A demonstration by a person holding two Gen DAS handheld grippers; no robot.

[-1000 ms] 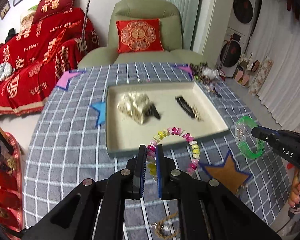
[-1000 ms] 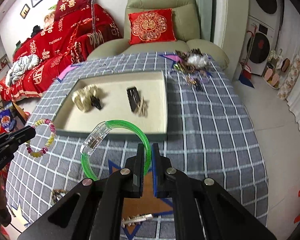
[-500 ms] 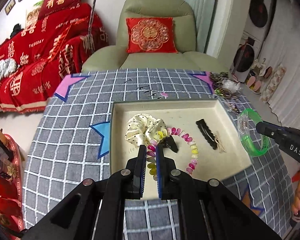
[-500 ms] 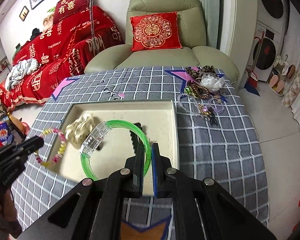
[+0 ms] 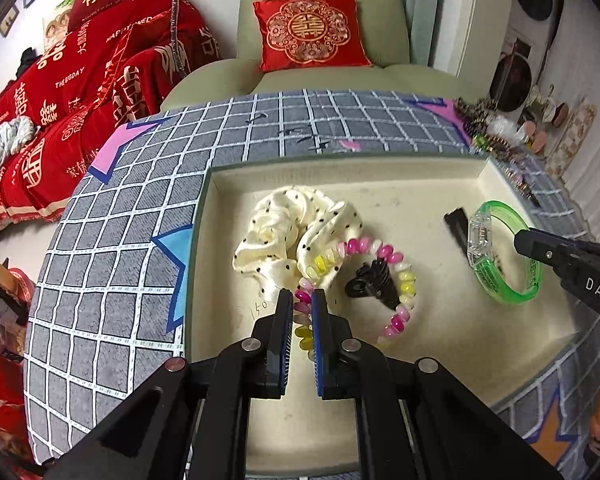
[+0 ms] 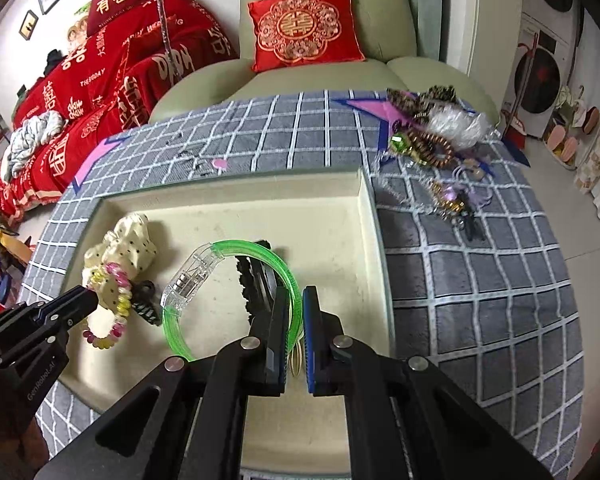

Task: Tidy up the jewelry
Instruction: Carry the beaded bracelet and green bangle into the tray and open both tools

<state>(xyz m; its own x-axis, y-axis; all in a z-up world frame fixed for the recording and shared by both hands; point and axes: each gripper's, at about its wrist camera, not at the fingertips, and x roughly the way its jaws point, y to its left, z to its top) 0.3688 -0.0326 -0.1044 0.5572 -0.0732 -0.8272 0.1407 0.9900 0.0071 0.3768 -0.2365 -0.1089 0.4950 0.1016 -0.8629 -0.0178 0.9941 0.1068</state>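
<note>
Nearest the lens, the left claw (image 5: 302,308) pinched one side of the coiled pink-and-yellow bead bracelet (image 5: 396,280), its jaws pressed together on the beads. The rest of the loop hung forward over the cream tray (image 5: 380,176). It dangled above the black claw clip (image 5: 374,280) and against the edge of the spotted cream scrunchie (image 5: 292,232). The likeliest slip, to my eye, was a tangle: let go just there, the springy coil could snag on the clip's teeth or settle on the scrunchie rather than on bare tray floor. A release from too high might also let it bounce toward the tray's near rim.

The right claw (image 6: 298,312) was likewise closed, gripping the green plastic bangle (image 6: 260,250) by its band, the clear clasp swung out to the left. The bangle hung over the black hair clip (image 6: 256,280) lying in the tray. Dropped there, it would probably land across that clip and rock, or roll on its edge toward the tray wall.

Both claws pointed steeply downward over the tray, side by side and close, so a sideways drift by either hand could knock the two pieces together.

Farther off on the checked worktop (image 6: 480,280), the remaining jewelry pile (image 6: 432,136) lay well apart from the tray.
</note>
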